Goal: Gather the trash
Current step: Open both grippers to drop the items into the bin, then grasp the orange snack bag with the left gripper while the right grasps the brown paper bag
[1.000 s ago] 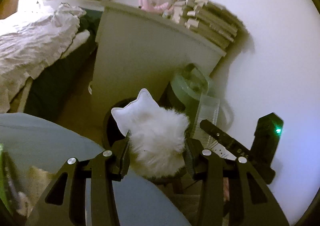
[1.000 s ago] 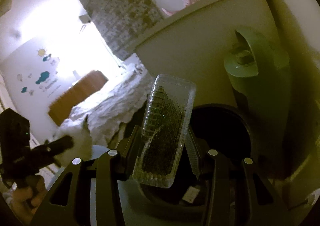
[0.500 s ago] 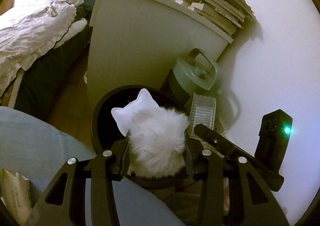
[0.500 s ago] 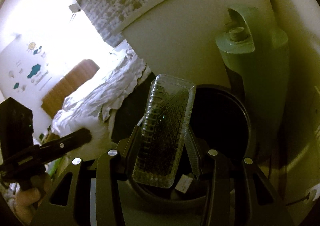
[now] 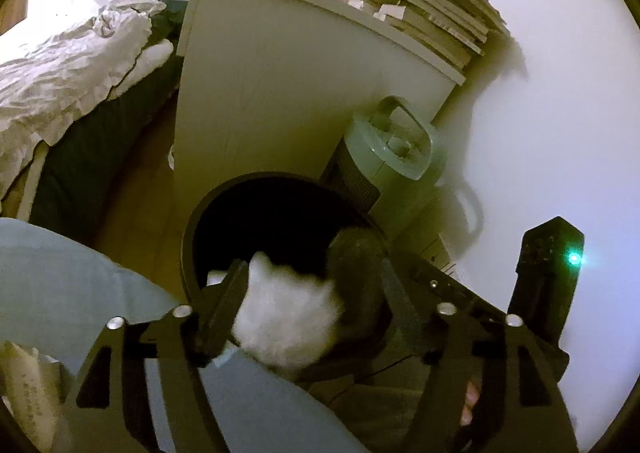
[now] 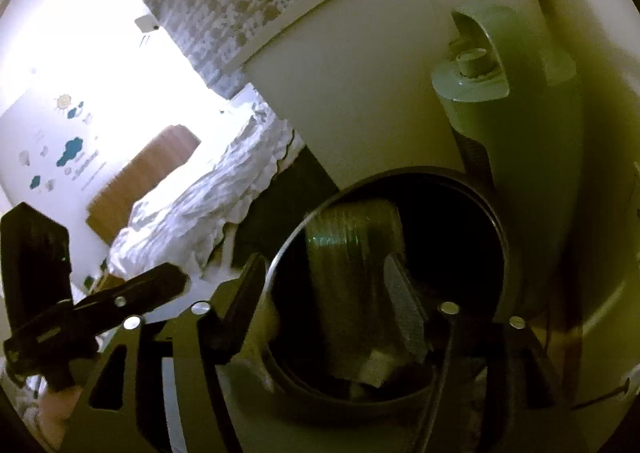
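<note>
A round black trash bin [image 5: 192,237] stands on the floor beside a white cabinet. My left gripper [image 5: 298,285] is open over the bin's near rim, and a white fluffy piece of trash [image 5: 286,319] sits blurred between its jaws, dropping into the bin. My right gripper [image 6: 324,285] is open above the same bin [image 6: 500,237]. The clear ribbed plastic tray [image 6: 352,249] is loose between its jaws, blurred, inside the bin's mouth.
A white cabinet [image 5: 280,85] with stacked books [image 5: 432,9] stands behind the bin. A grey-green appliance with a handle [image 5: 396,157] stands at the bin's right by the wall. A bed with rumpled white bedding [image 5: 68,69] lies left. My leg in grey cloth [image 5: 72,281] is near left.
Both grippers moved down over the bin and opened. The fluffy trash and the plastic tray were let go and are falling into the bin.
</note>
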`<action>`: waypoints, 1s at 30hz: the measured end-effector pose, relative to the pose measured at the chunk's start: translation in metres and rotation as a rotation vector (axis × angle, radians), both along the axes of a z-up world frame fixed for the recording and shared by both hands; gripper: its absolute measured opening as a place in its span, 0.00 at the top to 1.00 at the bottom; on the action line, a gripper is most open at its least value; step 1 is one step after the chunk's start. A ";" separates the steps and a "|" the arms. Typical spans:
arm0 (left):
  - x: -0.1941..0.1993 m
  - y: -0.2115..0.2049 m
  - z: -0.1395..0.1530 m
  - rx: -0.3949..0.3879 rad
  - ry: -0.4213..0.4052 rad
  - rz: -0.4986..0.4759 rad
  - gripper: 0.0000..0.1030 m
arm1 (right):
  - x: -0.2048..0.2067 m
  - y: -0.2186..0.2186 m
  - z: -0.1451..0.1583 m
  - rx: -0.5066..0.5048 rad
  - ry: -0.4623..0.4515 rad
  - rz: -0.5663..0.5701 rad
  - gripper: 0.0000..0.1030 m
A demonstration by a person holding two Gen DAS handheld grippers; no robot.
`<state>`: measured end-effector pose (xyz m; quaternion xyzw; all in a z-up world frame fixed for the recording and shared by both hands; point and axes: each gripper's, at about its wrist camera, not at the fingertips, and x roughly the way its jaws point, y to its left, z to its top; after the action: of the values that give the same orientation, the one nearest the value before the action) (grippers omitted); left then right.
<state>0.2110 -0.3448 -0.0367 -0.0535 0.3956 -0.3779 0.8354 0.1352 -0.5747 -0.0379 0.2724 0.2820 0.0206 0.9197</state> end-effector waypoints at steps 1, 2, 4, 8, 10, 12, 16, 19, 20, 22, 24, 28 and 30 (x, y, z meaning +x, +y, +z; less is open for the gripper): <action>-0.001 0.001 0.002 0.000 -0.004 0.000 0.29 | 0.000 0.000 0.000 0.004 -0.004 -0.004 0.34; -0.003 0.004 0.005 -0.001 -0.007 -0.002 0.28 | -0.001 0.000 0.000 0.009 -0.007 -0.007 0.34; -0.006 0.009 0.010 -0.007 -0.013 -0.001 0.28 | -0.001 0.000 0.000 0.017 -0.010 -0.006 0.34; -0.018 0.033 0.025 -0.023 -0.028 0.021 0.28 | 0.001 0.004 -0.002 0.008 -0.014 0.005 0.34; -0.026 0.053 0.032 -0.031 -0.029 0.043 0.28 | 0.001 0.009 -0.003 -0.002 -0.012 0.015 0.34; -0.036 0.074 0.038 -0.032 -0.028 0.073 0.26 | 0.002 0.017 -0.005 -0.013 -0.006 0.032 0.31; -0.064 0.134 0.045 -0.025 -0.027 0.158 0.23 | 0.002 0.038 -0.007 -0.052 -0.005 0.077 0.30; -0.092 0.193 0.046 -0.004 -0.027 0.252 0.23 | -0.002 0.061 -0.004 -0.090 -0.015 0.131 0.30; -0.102 0.215 0.045 0.006 -0.026 0.288 0.23 | -0.002 0.067 -0.002 -0.099 -0.019 0.148 0.30; -0.120 0.253 0.041 0.024 -0.021 0.349 0.23 | -0.009 0.088 0.006 -0.120 -0.036 0.210 0.30; -0.138 0.293 0.033 0.049 -0.002 0.408 0.23 | -0.018 0.108 0.017 -0.127 -0.065 0.266 0.29; -0.165 0.351 0.007 0.078 0.086 0.469 0.23 | -0.041 0.175 0.043 -0.088 -0.086 0.489 0.19; -0.174 0.364 -0.005 0.092 0.109 0.469 0.25 | -0.052 0.218 0.056 -0.118 -0.072 0.615 0.19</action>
<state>0.0368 0.0195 -0.0420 -0.1262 0.4336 -0.1518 0.8792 0.0836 -0.3562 0.0179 0.1196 0.3193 0.2907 0.8940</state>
